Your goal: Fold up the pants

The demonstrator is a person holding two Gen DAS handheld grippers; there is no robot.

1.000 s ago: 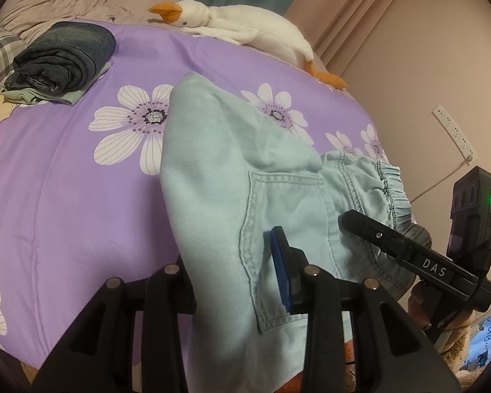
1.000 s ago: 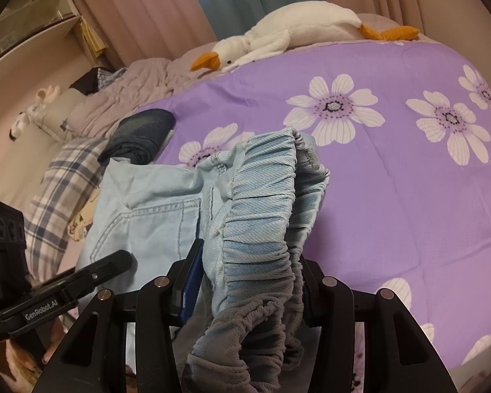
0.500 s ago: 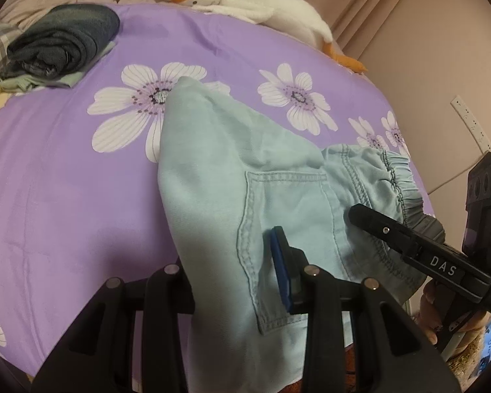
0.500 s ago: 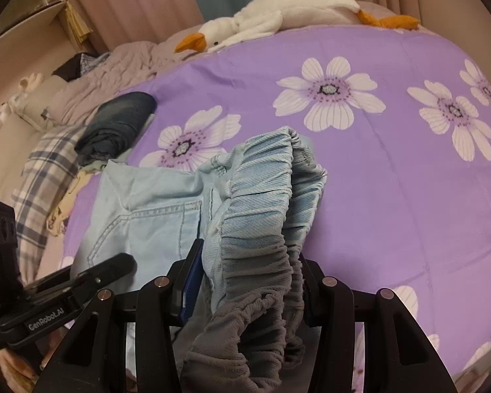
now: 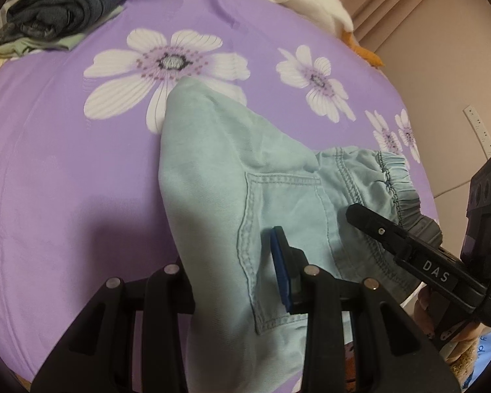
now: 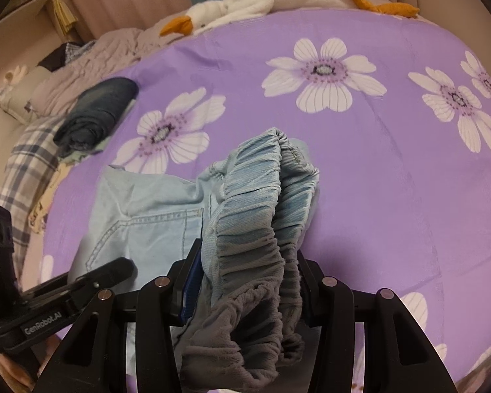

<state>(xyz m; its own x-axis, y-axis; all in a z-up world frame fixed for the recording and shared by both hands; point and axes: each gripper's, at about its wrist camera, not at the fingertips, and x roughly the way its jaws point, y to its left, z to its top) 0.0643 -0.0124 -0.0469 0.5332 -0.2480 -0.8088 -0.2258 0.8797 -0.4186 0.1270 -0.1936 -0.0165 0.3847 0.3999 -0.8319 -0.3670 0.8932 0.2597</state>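
Observation:
Light blue pants hang between both grippers above a purple flowered bedspread. My left gripper is shut on the pants near the back pocket; the far end of the pants touches the bed by a white flower. My right gripper is shut on the bunched elastic waistband, which drapes over its fingers. The pants also show in the right wrist view. The right gripper's body shows in the left wrist view, the left one's body in the right wrist view.
A folded dark denim stack lies at the far left of the bed. A white plush goose lies along the far edge. A plaid pillow and rumpled bedding sit to the left. A wall with a power strip is on the right.
Both grippers have moved forward and lower over the bed with the pants still held. The far end of the pants now lies closer to the white flower.

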